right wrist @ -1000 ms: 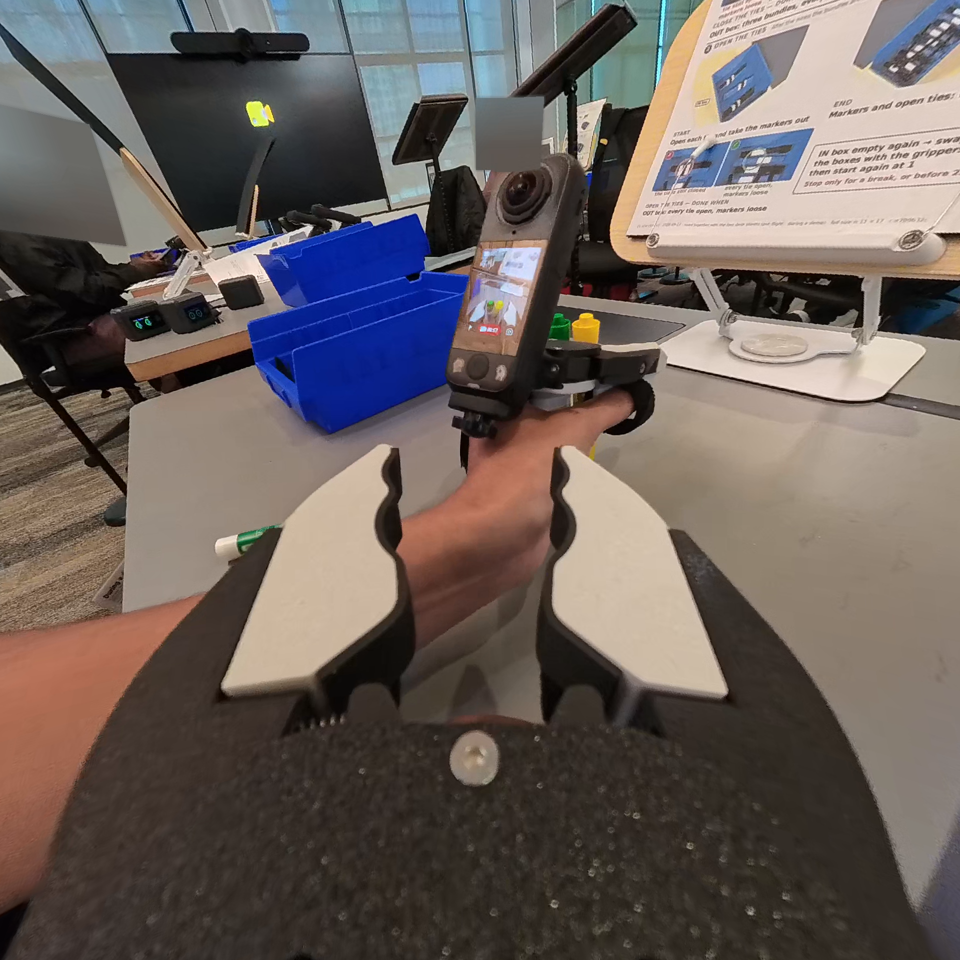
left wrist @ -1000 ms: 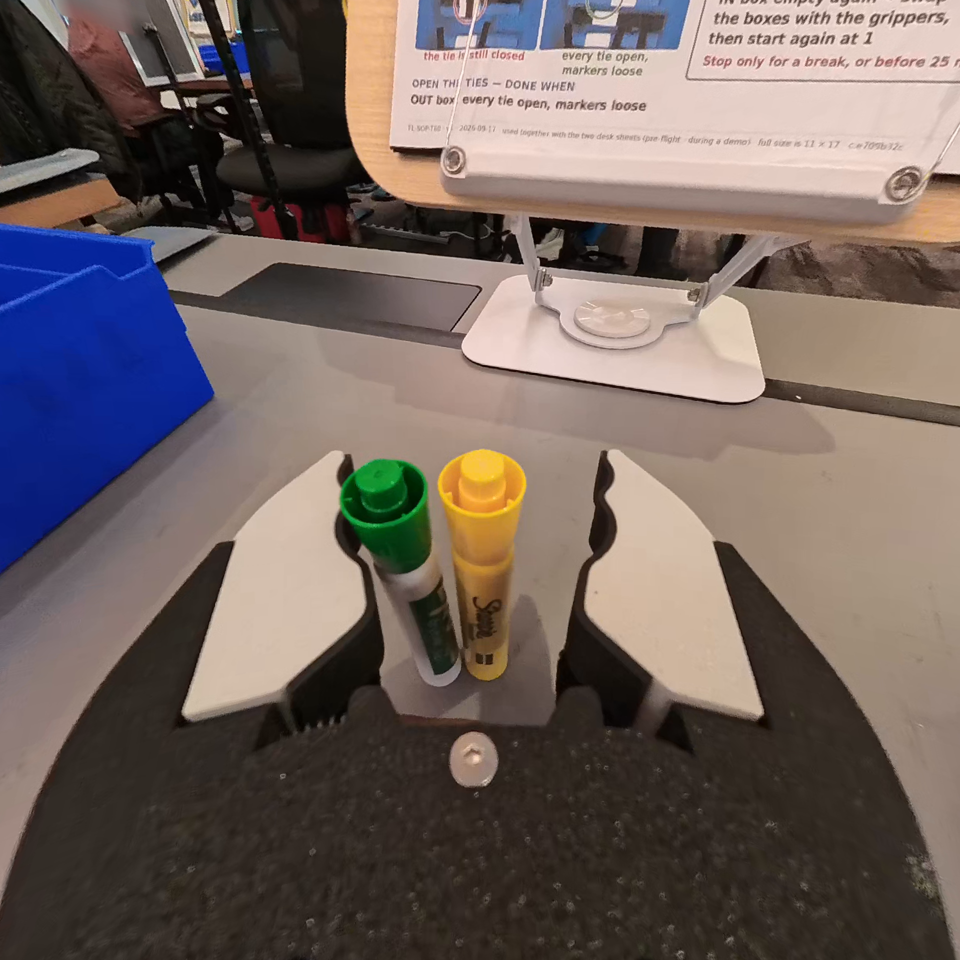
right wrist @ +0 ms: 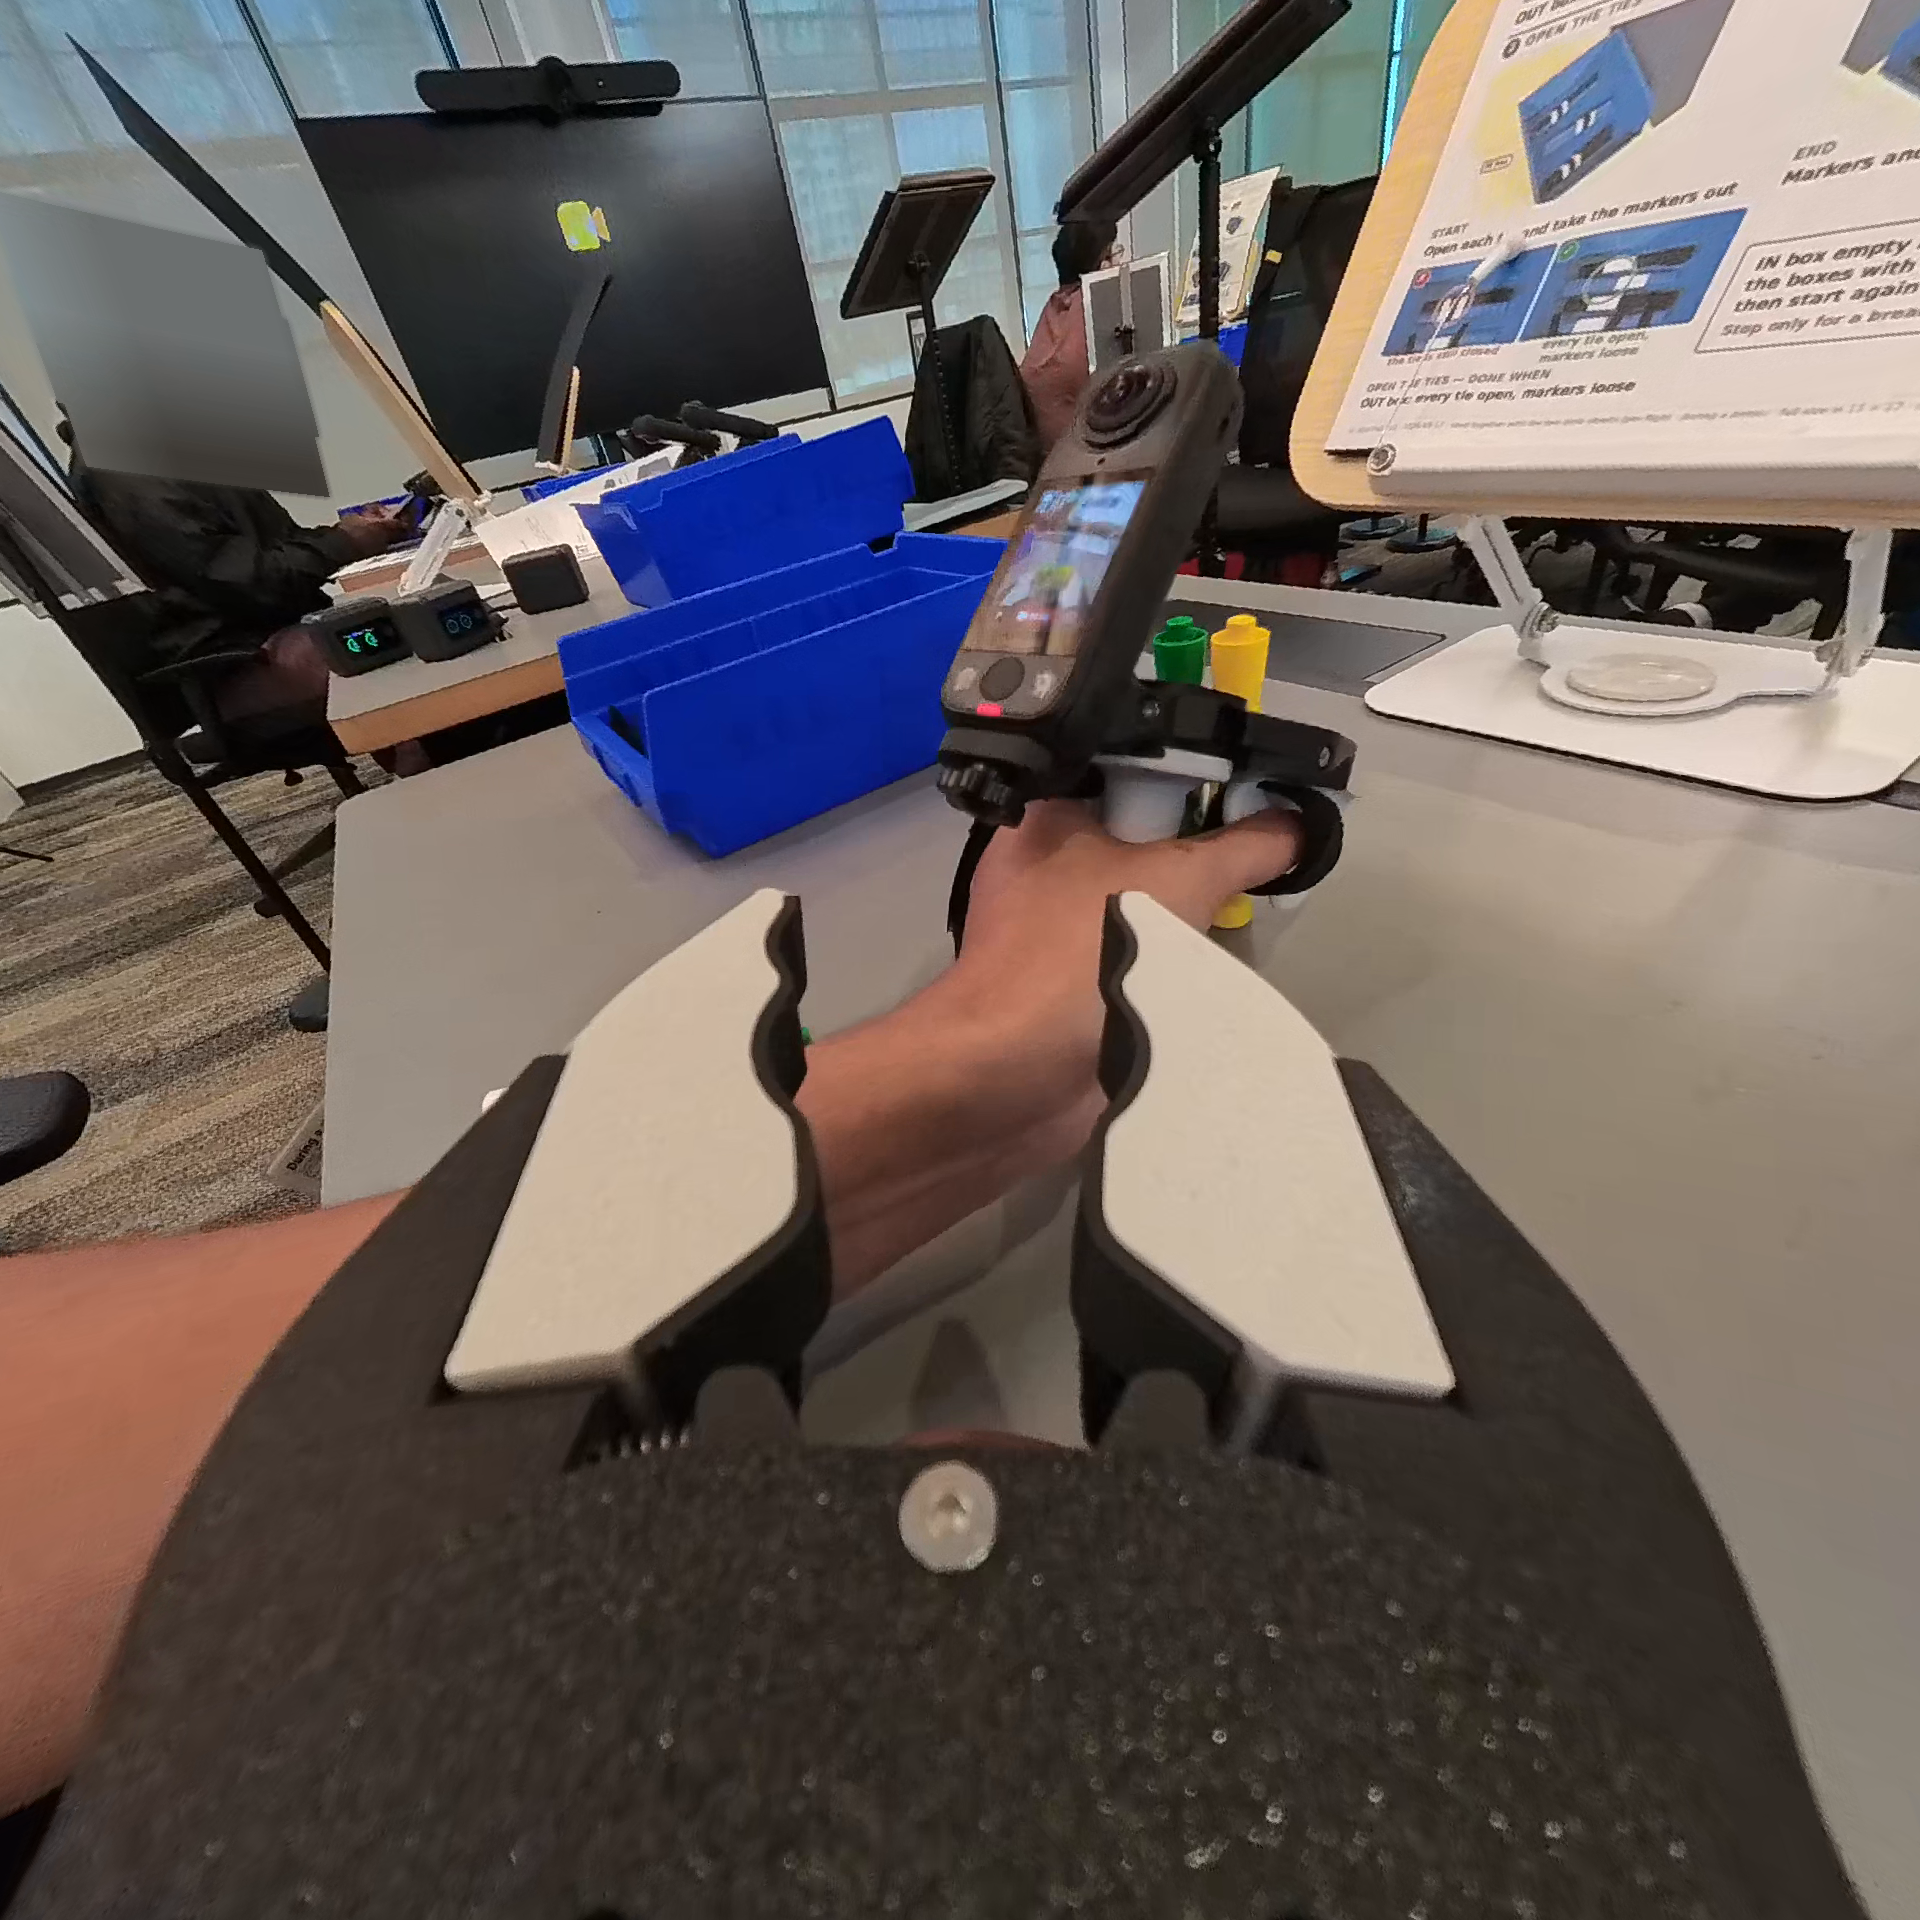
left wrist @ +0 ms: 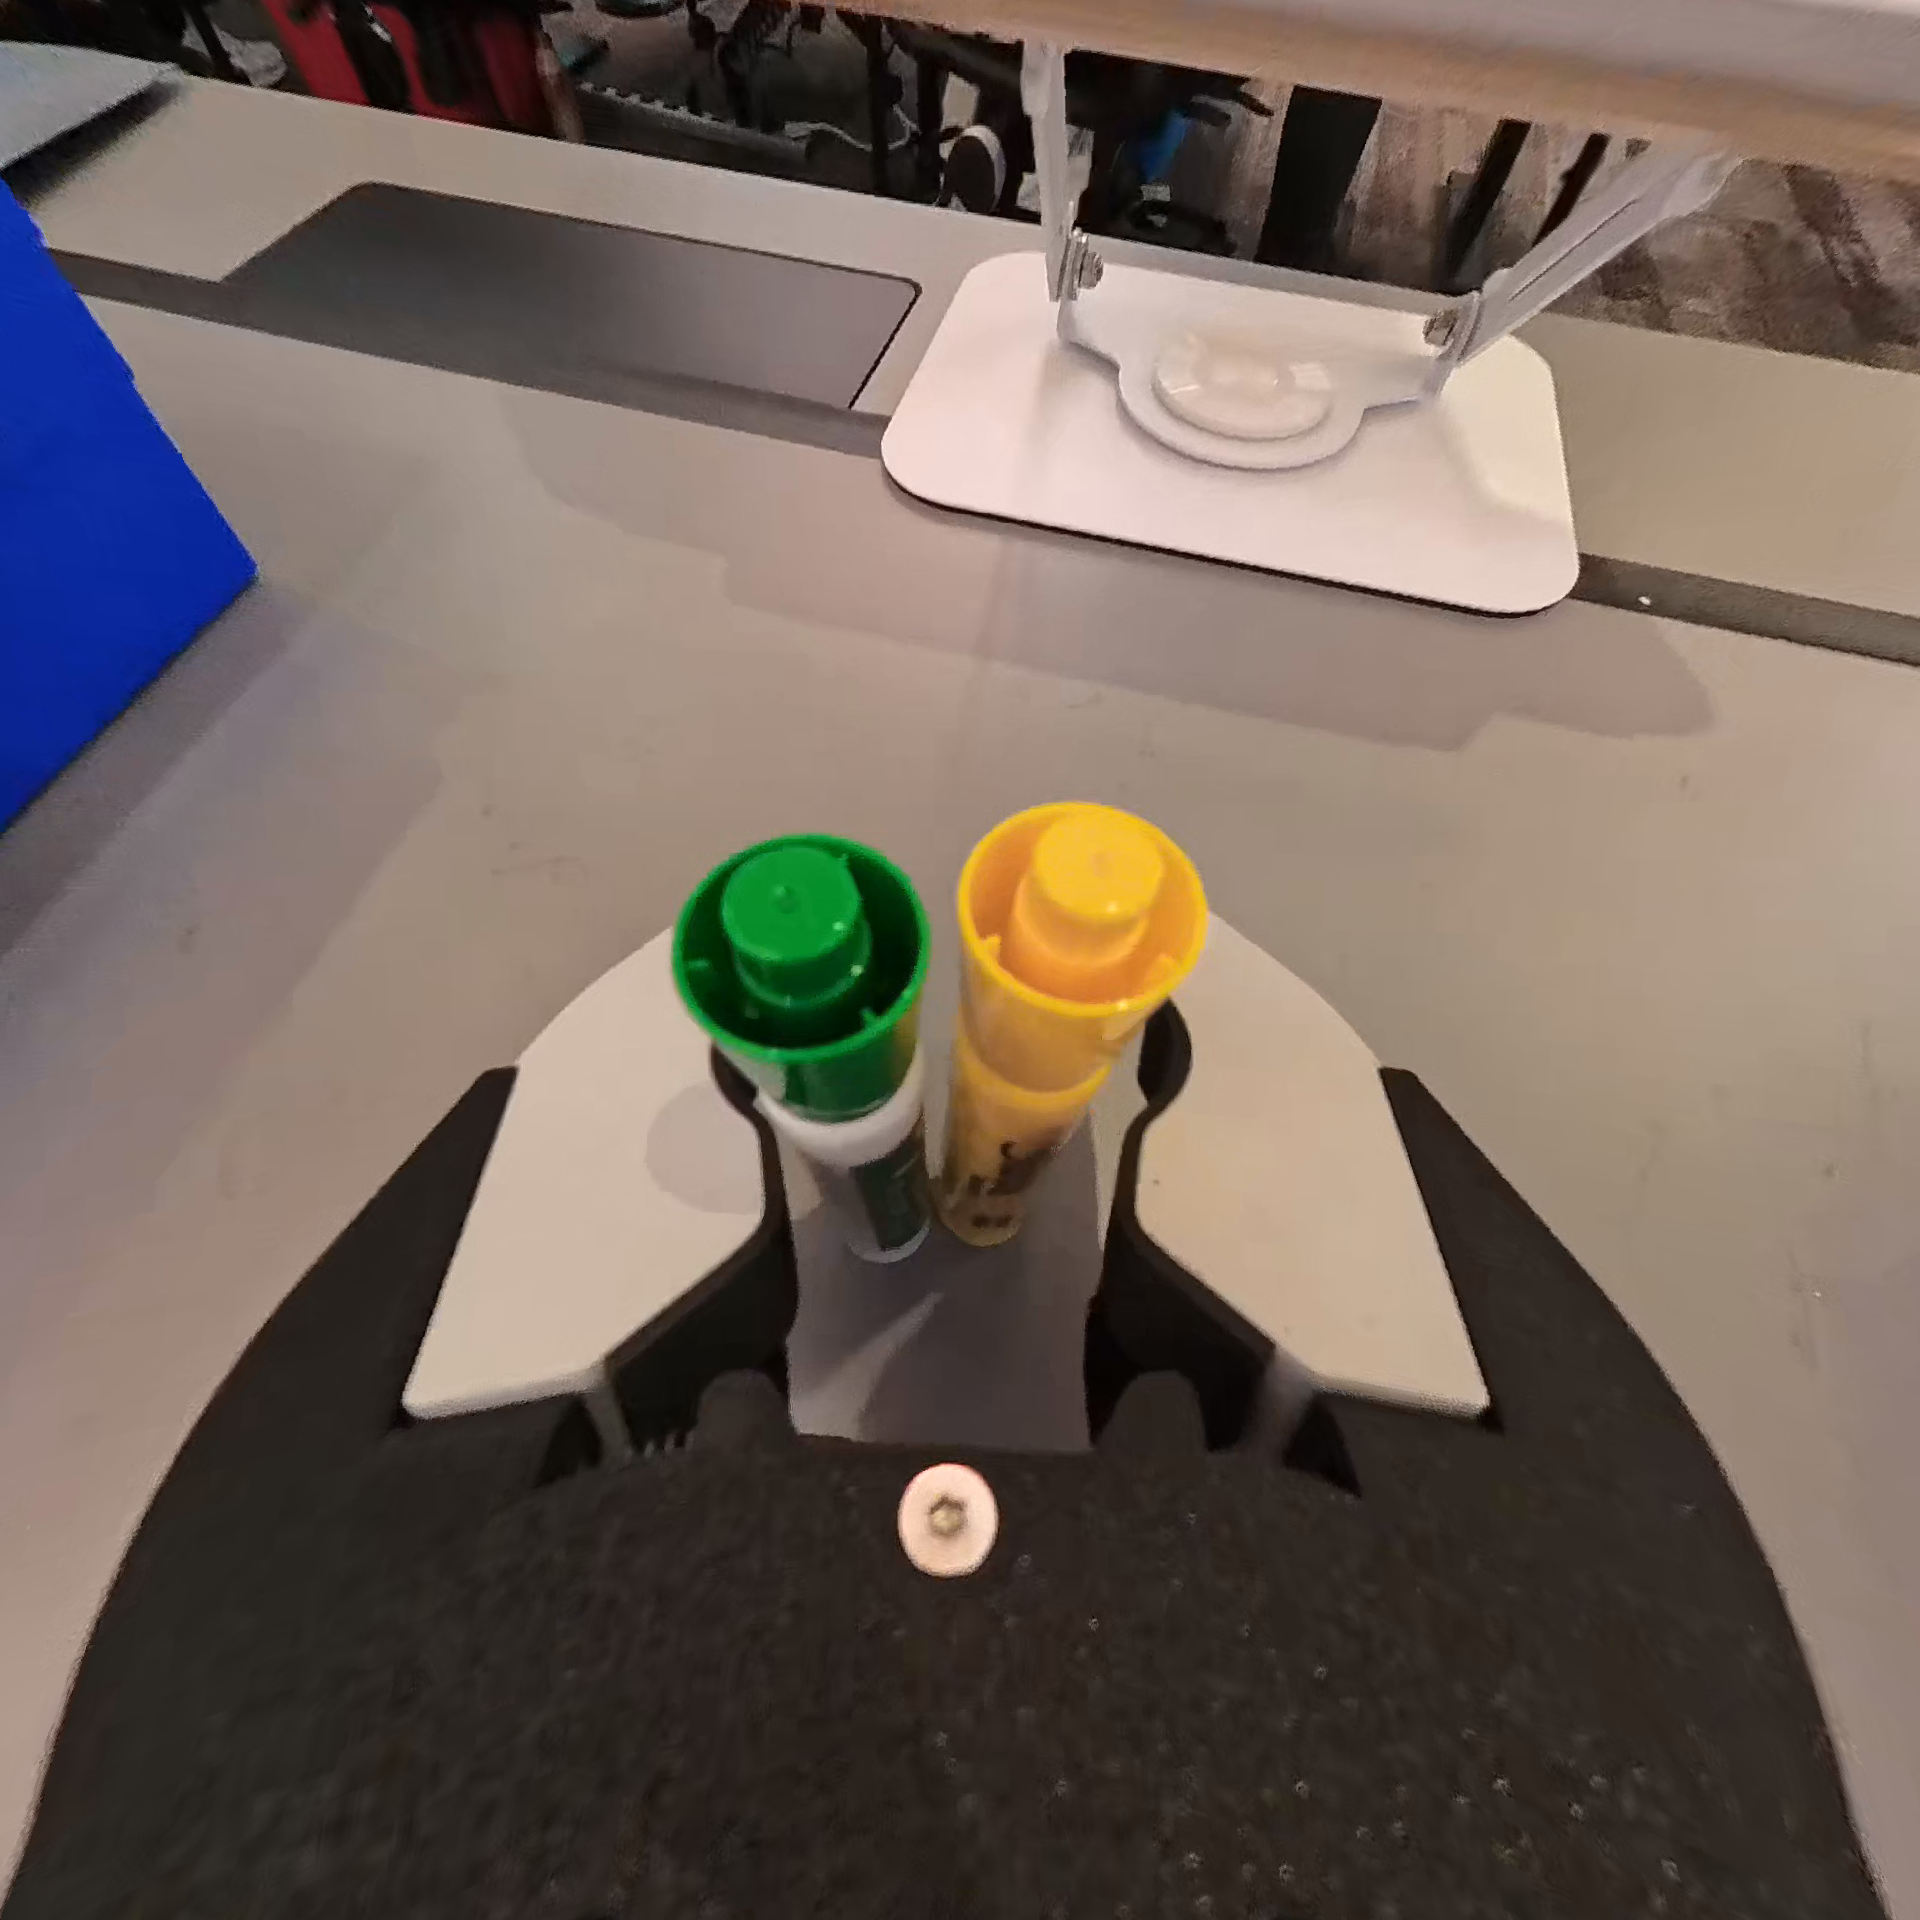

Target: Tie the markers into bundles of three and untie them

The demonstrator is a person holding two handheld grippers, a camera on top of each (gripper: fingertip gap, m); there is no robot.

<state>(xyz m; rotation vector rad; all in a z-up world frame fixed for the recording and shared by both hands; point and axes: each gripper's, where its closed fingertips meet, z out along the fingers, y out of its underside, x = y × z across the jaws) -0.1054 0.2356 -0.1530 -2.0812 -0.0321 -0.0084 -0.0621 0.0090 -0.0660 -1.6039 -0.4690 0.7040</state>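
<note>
Two markers are seen standing upright on the grey table top [left wrist: 1351, 935], side by side and almost touching: a green-capped marker with a white barrel [left wrist: 821, 997] on the left and an all-yellow marker [left wrist: 1070, 966] on the right. They are enclosed between the white, black-edged fingers of the left gripper [left wrist: 951, 1049]. The jaws are closed around the pair, each finger touching its marker, so the two markers are gripped together. The caps are seen well above the fingers.

The right gripper [right wrist: 951, 925] is held open and empty, near the person's left forearm [right wrist: 935, 1091]. A third marker with a green cap [right wrist: 805, 1036] is only partly seen on the table behind it. Two blue plastic bins [right wrist: 790, 717] are placed to the left, and a white document stand [left wrist: 1226, 436] is seen further back.
</note>
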